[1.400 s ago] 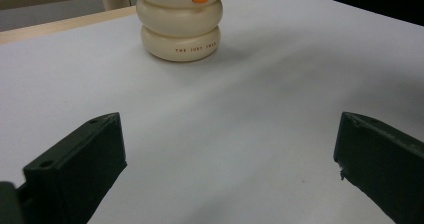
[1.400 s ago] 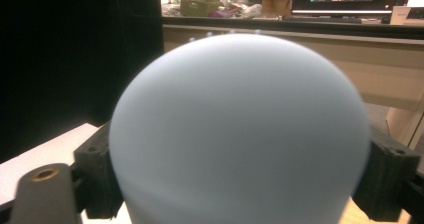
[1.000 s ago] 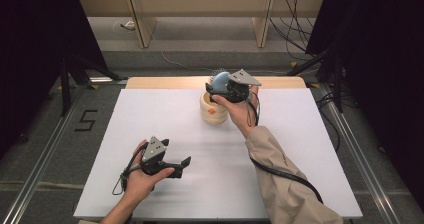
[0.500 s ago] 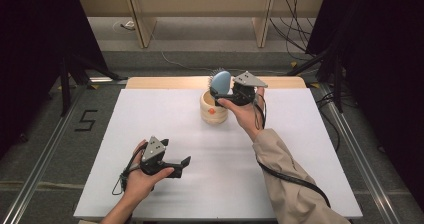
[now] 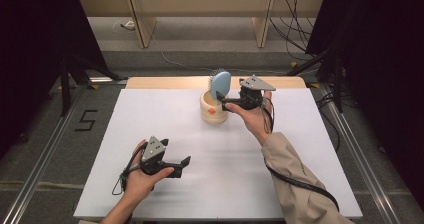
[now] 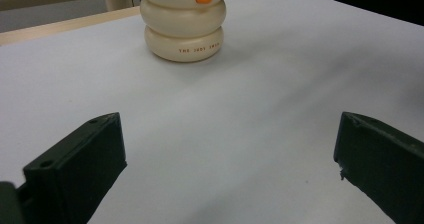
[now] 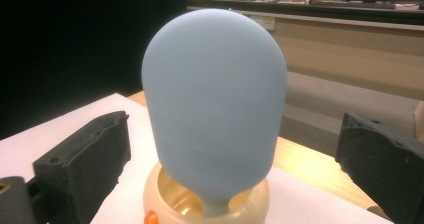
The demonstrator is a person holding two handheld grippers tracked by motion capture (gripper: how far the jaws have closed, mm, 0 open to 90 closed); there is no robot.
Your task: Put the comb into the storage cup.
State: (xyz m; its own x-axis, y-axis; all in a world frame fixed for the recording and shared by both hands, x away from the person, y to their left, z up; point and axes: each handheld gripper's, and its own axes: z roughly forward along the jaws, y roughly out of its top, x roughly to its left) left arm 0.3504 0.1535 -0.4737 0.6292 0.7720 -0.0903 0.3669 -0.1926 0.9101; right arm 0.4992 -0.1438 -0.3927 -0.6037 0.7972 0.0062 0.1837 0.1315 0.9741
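A cream duck-shaped holder (image 5: 213, 110) with an orange beak stands at the far middle of the white table (image 5: 300, 174). A light blue hairbrush (image 5: 220, 84) stands upright in it, head up; in the right gripper view the brush's smooth back (image 7: 215, 104) rises between the two jaws without touching either. My right gripper (image 5: 222, 101) is open, just right of the holder and pointing left at it. My left gripper (image 5: 182, 166) rests open on the table at the front left, aimed at the holder (image 6: 183, 31) from a distance, with nothing between its jaws.
A wooden strip (image 5: 165, 82) runs along the table's far edge, with a low wooden shelf frame (image 5: 142, 24) on the floor beyond. Cables (image 5: 295, 19) and dark stands lie to the right of the table.
The right gripper has drawn back to the right from the brush, which now stands free in the holder. The left gripper has stayed put.
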